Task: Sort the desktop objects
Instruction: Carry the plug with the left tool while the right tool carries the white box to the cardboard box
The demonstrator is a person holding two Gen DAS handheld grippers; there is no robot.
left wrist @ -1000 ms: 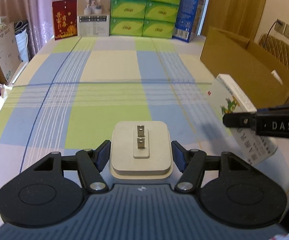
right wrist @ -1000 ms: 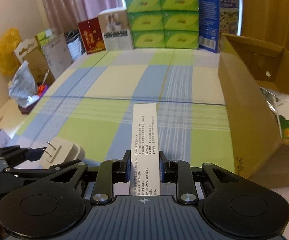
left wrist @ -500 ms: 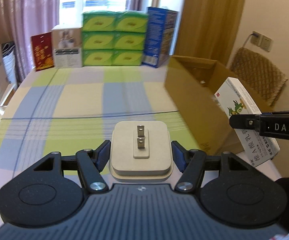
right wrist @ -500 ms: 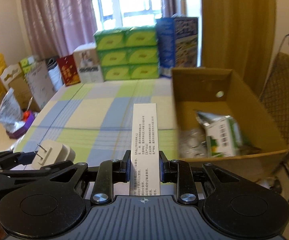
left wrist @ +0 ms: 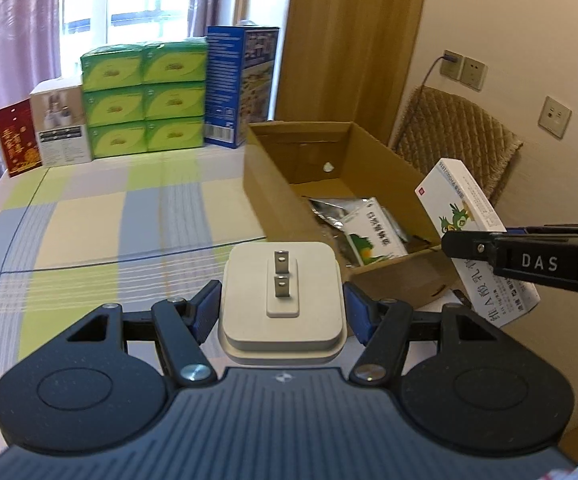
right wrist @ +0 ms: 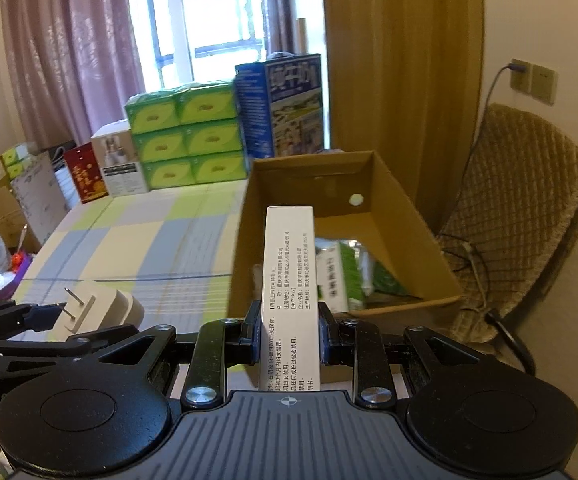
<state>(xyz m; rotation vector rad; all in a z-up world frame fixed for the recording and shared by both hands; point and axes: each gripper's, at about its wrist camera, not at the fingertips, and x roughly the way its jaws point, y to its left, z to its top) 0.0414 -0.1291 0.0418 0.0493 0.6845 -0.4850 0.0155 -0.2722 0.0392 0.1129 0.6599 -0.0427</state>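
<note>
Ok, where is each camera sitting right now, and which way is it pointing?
Left wrist: sits on the left gripper, looking along its fingers over the checked tablecloth toward the cardboard box; it grips a white plug adapter; the right gripper with its medicine box enters from the right.
Right wrist: sits on the right gripper, facing into the cardboard box; the left gripper's arm and adapter show at left.
Shared: box, both grippers, green tissue packs, window.
</note>
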